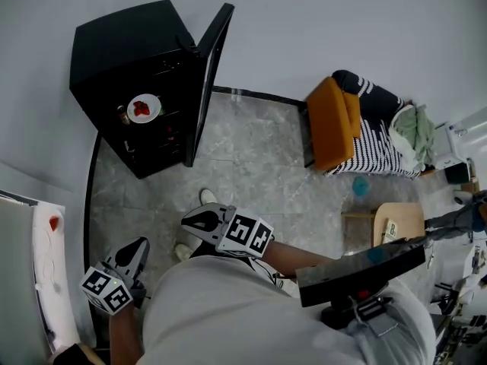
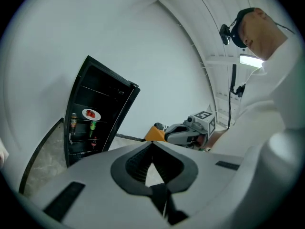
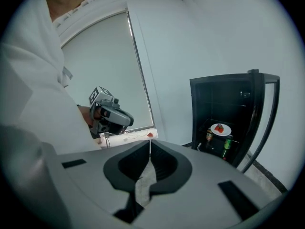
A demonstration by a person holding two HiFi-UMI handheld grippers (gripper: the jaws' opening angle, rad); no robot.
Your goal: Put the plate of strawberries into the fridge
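Observation:
The black fridge point(image 1: 122, 52) stands at the far left with its door point(image 1: 209, 74) swung open. A white plate of strawberries point(image 1: 143, 108) rests on a middle shelf inside; it also shows in the left gripper view as a plate point(image 2: 91, 114) and in the right gripper view as a plate point(image 3: 220, 129). Both grippers hang close to my body, well back from the fridge. My left gripper point(image 1: 142, 243) is shut with nothing in it, its tips point(image 2: 152, 144) meeting. My right gripper point(image 1: 186, 220) is also shut and holds nothing.
Bottles point(image 1: 122, 115) stand on the shelf beside the plate. An orange cushion point(image 1: 333, 120) lies on striped bedding point(image 1: 377, 147) at the right, with a wooden stool point(image 1: 399, 219) nearer. A white counter point(image 1: 47, 280) with a red item point(image 1: 54, 222) runs along the left edge.

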